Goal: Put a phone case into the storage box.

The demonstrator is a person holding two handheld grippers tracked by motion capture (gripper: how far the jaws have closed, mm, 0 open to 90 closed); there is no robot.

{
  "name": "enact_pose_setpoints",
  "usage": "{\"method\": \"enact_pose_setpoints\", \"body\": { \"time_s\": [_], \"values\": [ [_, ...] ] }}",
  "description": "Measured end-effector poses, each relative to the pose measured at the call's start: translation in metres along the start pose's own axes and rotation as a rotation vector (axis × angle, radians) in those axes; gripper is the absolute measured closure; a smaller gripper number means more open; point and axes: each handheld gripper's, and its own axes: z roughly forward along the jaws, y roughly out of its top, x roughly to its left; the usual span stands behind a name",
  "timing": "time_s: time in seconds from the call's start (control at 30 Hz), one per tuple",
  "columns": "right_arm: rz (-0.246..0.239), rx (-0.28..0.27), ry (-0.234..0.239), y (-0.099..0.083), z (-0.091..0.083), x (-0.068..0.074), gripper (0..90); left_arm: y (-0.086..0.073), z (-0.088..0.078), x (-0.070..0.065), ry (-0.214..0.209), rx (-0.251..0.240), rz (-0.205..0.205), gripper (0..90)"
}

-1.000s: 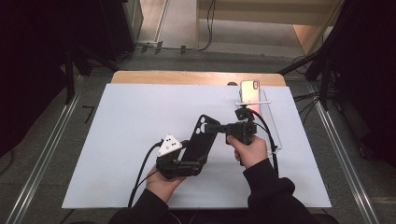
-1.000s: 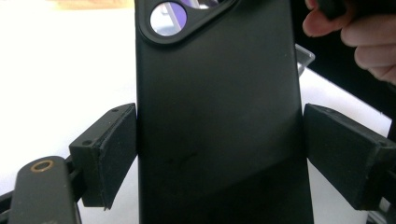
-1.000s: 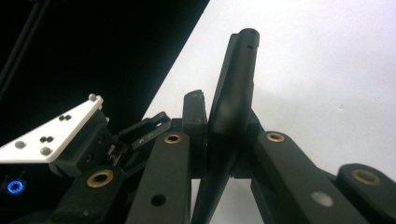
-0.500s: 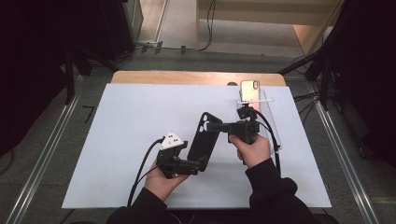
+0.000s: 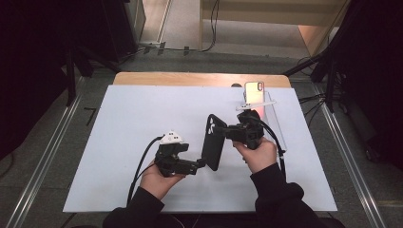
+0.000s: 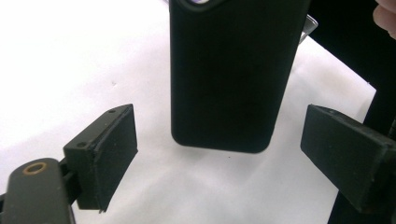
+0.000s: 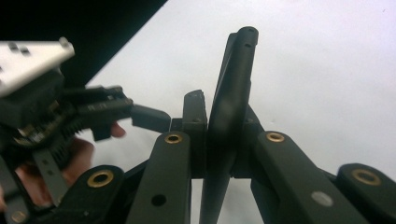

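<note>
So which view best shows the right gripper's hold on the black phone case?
The right gripper view: the black phone case sits edge-on, pinched. The high view shows it small; the left gripper view shows its back.

Black phone case (image 7: 231,112) between right claw (image 7: 224,140) pads

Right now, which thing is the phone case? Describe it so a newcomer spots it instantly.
Start at the white table, then find the two hands near its middle. The phone case is the flat black slab held between them, clamped on edge by the right gripper. Unlike the shiny phone propped at the far edge, it is matte black with a camera cutout.
</note>
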Motion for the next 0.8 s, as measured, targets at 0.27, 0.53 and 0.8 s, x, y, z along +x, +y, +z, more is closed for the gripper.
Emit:
{"method": "enact_pose_setpoints", "body": {
  "time_s": [0.27,0.53,0.8],
  "values": [
    [-0.144,-0.007,-0.002,-0.001,-0.002,0.003,77.9,0.013,-0.006,0.010,-0.016,0.036,0.022,14.1],
    [-0.204,0.013,0.091,0.000,-0.008,-0.004,77.9,0.026,-0.011,0.013,-0.061,0.065,0.092,15.6],
    [-0.254,0.028,0.171,0.001,-0.015,-0.014,77.8,0.033,-0.012,0.022,-0.143,0.089,0.108,19.2]
  ]
}}
